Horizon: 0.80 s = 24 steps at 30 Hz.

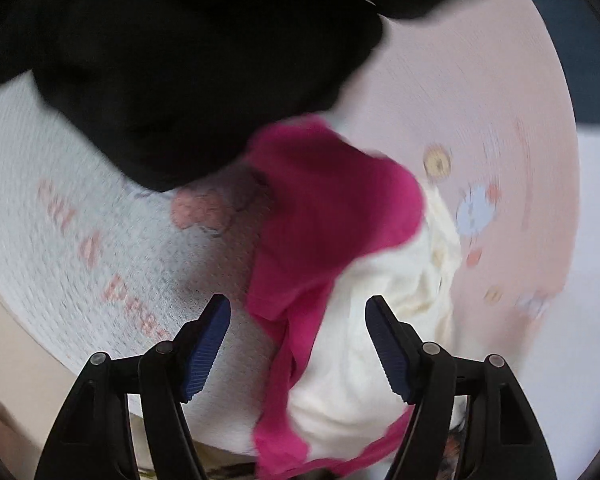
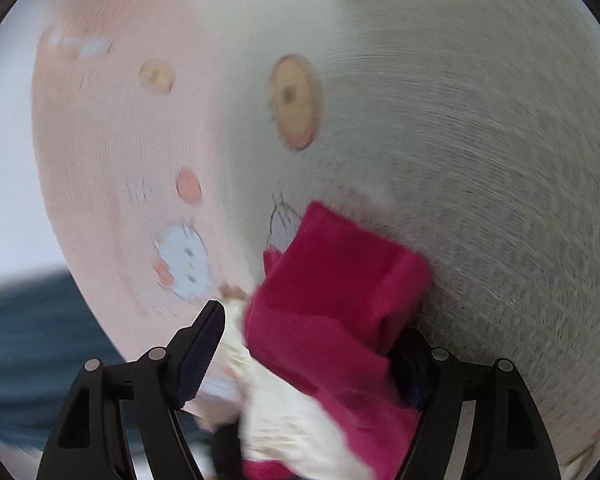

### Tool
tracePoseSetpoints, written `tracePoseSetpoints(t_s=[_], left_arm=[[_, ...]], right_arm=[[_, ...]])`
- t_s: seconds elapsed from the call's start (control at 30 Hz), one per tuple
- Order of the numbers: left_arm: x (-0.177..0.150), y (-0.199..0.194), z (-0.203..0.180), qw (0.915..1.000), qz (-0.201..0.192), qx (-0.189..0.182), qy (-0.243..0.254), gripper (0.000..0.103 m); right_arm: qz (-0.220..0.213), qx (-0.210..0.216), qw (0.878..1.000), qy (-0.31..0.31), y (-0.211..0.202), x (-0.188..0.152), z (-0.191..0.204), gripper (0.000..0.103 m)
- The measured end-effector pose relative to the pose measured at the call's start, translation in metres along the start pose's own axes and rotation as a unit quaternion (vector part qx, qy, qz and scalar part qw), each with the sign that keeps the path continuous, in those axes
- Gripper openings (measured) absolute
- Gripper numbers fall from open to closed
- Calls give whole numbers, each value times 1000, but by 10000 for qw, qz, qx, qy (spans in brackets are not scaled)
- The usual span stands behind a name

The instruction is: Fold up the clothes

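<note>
Cloth lies bunched between both tools, and the chief risk is a bad grab; the pink garment point(image 1: 332, 216) is draped over a cream garment point(image 1: 364, 340) on a printed blanket point(image 1: 80, 240), with a black garment point(image 1: 180, 60) heaped on the blanket beyond them. Left gripper point(image 1: 298, 320) stands with its jaws wide and nothing between the pads, pink and cream cloth lying below the gap. Right gripper point(image 2: 312, 332) also looks spread, pink garment point(image 2: 340, 288) and cream garment point(image 2: 284, 408) bulging between its jaws; one pad is hidden by cloth, so I cannot tell whether it pinches anything. Both views are smeared, which suggests fast motion; closing now could catch both layers, or the blanket's weave, and drag the pile askew. How far along the folding is cannot be judged.
</note>
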<state>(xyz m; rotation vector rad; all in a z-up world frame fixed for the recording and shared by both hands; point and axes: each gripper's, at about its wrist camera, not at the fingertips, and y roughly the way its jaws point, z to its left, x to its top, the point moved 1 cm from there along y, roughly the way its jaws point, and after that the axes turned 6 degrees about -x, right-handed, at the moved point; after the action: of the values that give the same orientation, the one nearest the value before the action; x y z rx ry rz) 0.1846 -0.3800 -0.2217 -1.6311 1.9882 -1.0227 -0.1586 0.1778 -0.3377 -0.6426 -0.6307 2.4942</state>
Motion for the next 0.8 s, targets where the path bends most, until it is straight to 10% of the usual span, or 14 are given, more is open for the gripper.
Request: tracePoseSetpoints(t_s=[0.53,0.8], left_arm=[[30,7,-22,9922,-699,-845,-590,71],[43,13,-16,9905,-1163,-274,-684,66]], right_arm=[[-93,-259,9996,70,-4,-2,11,84],[-70,-831,9965,-44,7,-2,30,83]])
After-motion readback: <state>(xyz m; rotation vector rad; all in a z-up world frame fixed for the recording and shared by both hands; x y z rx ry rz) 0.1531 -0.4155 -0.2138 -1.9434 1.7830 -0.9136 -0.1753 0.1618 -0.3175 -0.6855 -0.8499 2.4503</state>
